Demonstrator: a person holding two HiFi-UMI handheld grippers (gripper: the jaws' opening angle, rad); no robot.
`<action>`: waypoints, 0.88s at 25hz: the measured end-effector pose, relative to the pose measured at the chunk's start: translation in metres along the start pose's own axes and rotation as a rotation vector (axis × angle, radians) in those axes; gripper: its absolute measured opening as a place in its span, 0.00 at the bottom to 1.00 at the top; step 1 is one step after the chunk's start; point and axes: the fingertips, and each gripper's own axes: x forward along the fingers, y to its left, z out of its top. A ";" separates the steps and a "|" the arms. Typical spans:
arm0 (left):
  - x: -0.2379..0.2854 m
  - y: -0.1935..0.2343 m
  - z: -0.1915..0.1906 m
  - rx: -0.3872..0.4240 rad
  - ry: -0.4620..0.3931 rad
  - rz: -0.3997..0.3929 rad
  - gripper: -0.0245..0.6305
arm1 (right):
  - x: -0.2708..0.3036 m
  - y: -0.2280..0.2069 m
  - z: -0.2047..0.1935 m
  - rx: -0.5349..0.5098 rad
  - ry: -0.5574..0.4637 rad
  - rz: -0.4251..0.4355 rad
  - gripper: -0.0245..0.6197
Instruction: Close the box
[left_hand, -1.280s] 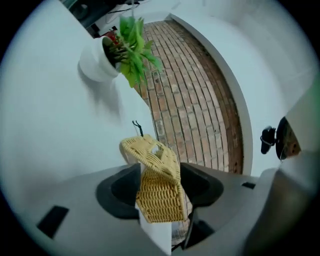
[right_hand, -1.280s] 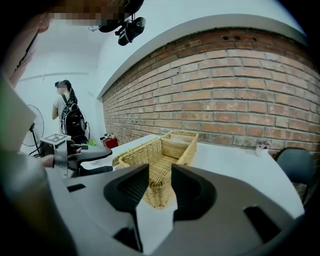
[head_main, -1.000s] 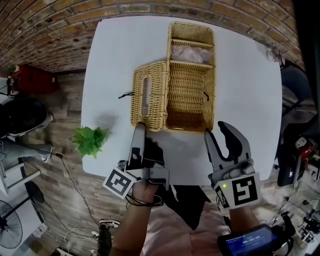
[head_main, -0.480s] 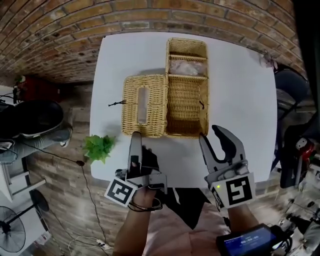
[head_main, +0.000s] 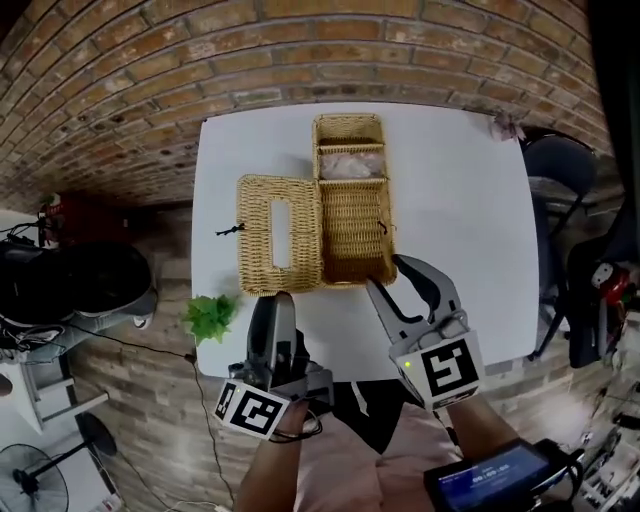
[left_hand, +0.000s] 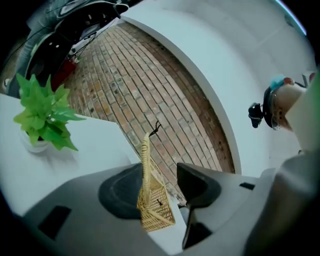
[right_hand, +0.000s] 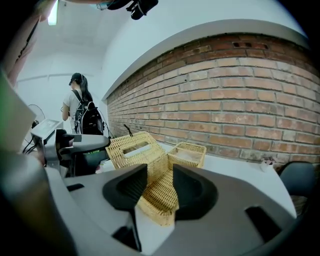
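Wicker box (head_main: 355, 215) sits mid-counter (head_main: 460, 200), its lid (head_main: 280, 235) thrown open to the left and joined along the shared edge. Both my tools are empty, jaws opening. The left tool (head_main: 272, 305) is just short of the lid's near edge, the right tool (head_main: 390, 275) by the box's near end. I judge the weave light, stiff and easy to snag. I'd take the lid's free left rim.
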 end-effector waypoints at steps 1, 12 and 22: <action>0.000 -0.005 -0.001 0.019 0.011 -0.004 0.36 | 0.000 -0.001 0.000 0.005 0.005 0.001 0.30; 0.002 -0.043 -0.016 0.335 0.138 -0.034 0.39 | 0.006 -0.021 0.006 0.196 0.018 0.090 0.31; 0.010 -0.062 -0.032 0.585 0.201 -0.042 0.35 | 0.003 -0.008 0.037 0.393 -0.056 0.347 0.35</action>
